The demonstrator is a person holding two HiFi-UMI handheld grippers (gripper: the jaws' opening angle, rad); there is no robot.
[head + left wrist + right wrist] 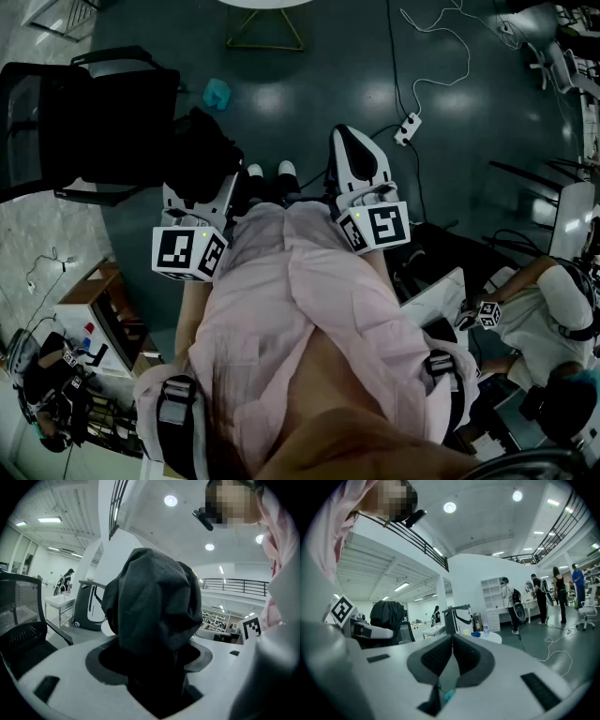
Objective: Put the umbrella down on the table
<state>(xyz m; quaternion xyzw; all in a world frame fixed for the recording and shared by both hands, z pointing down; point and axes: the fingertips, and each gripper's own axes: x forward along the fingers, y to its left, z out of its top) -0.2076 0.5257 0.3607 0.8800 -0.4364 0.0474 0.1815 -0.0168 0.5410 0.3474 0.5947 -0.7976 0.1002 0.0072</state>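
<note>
The umbrella point(199, 155) is folded, a bundle of black fabric. It stands up between the jaws of my left gripper point(201, 187), which is closed around its lower part. In the left gripper view the umbrella point(154, 606) fills the middle and rises out of the left gripper point(154, 667), hiding what lies ahead. My right gripper point(354, 150) is held level beside it, shut, with nothing between its pads; in its own view the right gripper point(452, 641) has its pads pressed together. A white round table point(490, 638) stands some way ahead. Only its edge point(267, 4) shows at the top of the head view.
A black office chair point(84, 122) stands close on the left. A power strip point(406, 128) with a white cable lies on the dark floor ahead, and a teal object point(217, 92) lies near the chair. A seated person point(553, 319) is at the right, and several people point(539, 597) stand further off.
</note>
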